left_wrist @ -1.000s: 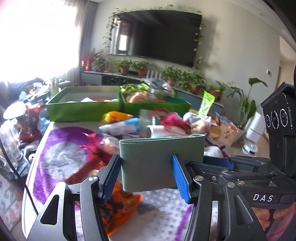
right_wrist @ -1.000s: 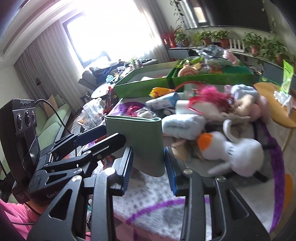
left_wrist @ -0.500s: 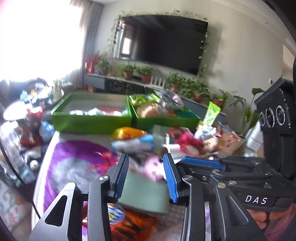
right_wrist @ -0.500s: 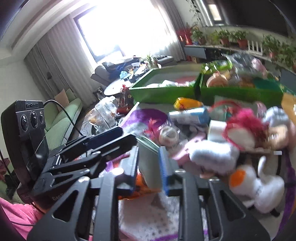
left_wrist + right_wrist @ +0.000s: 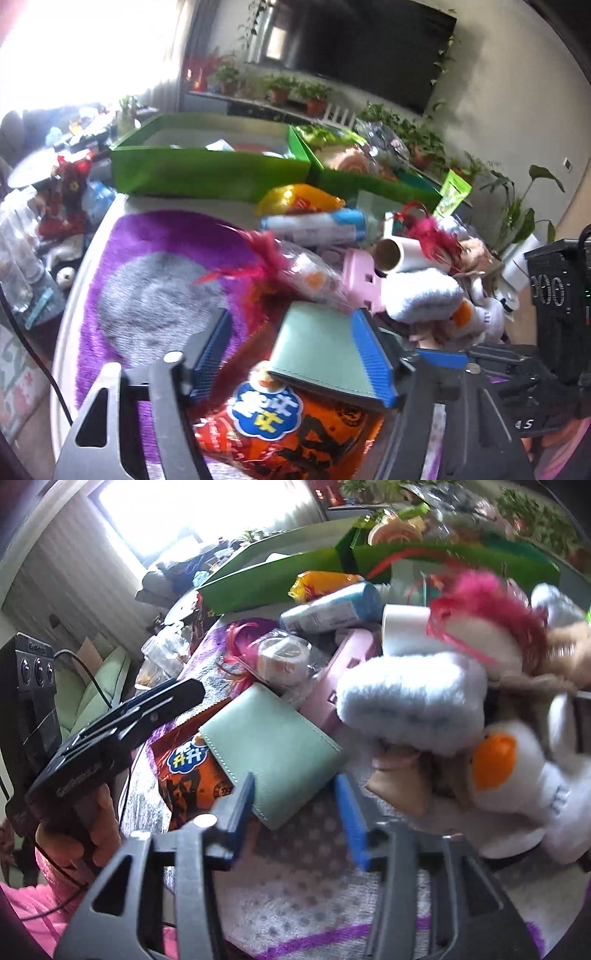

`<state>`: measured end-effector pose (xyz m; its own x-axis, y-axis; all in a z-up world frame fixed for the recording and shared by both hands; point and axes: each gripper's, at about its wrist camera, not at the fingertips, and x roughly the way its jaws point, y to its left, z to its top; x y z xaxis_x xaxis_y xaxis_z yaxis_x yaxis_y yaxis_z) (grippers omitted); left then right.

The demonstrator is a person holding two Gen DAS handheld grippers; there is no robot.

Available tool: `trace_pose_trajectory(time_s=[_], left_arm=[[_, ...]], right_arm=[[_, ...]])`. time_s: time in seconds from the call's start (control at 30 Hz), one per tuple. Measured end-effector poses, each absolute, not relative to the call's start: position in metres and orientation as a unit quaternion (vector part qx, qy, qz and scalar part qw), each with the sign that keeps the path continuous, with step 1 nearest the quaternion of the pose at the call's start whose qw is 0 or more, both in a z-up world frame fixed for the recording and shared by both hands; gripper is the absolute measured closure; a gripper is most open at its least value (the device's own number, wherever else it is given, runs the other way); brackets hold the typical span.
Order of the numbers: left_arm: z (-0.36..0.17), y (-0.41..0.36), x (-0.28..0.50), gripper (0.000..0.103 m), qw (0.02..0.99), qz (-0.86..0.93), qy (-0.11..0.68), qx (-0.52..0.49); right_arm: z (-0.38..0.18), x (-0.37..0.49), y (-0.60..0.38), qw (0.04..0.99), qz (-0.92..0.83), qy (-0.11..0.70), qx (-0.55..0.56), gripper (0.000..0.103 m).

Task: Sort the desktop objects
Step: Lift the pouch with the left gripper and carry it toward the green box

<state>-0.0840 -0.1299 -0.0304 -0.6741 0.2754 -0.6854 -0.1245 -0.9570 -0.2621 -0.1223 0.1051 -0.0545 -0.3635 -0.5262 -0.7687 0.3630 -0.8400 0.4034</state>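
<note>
Both grippers, left (image 5: 291, 354) and right (image 5: 299, 812), gape open over the green wallet (image 5: 271, 753), which lies on the snack bag (image 5: 288, 428).

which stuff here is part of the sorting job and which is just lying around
Part of the job:
green wallet, lying on the orange snack bag
green boxes
lint roller
white plush duck

Just lying about:
wall TV
potted plants
purple rug
</note>
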Motion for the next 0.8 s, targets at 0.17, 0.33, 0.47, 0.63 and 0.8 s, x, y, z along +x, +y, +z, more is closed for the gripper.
trace_pose_trajectory(time_s=[0.17,0.33,0.47,0.63,0.8], left_arm=[[-0.046,-0.118,-0.096,0.033,0.129,0.888,-0.085,-0.434],[-0.053,-0.112,-0.1,0.034,0.15,0.877,-0.085,-0.449],[-0.053,-0.107,-0.103,0.044,0.17,0.871,-0.077,-0.455],[-0.056,-0.098,-0.094,0.052,0.171,0.873,-0.023,-0.457],[-0.059,-0.104,-0.094,0.054,0.167,0.872,-0.047,-0.457]], right_arm=[[-0.066,-0.125,0.115,0.261,-0.804,-0.139,0.516,0.054],[-0.072,-0.126,0.113,0.259,-0.794,-0.165,0.525,0.055],[-0.075,-0.127,0.115,0.259,-0.794,-0.167,0.524,0.054],[-0.079,-0.128,0.117,0.254,-0.798,-0.177,0.518,0.053],[-0.08,-0.128,0.112,0.253,-0.806,-0.175,0.505,0.054]])
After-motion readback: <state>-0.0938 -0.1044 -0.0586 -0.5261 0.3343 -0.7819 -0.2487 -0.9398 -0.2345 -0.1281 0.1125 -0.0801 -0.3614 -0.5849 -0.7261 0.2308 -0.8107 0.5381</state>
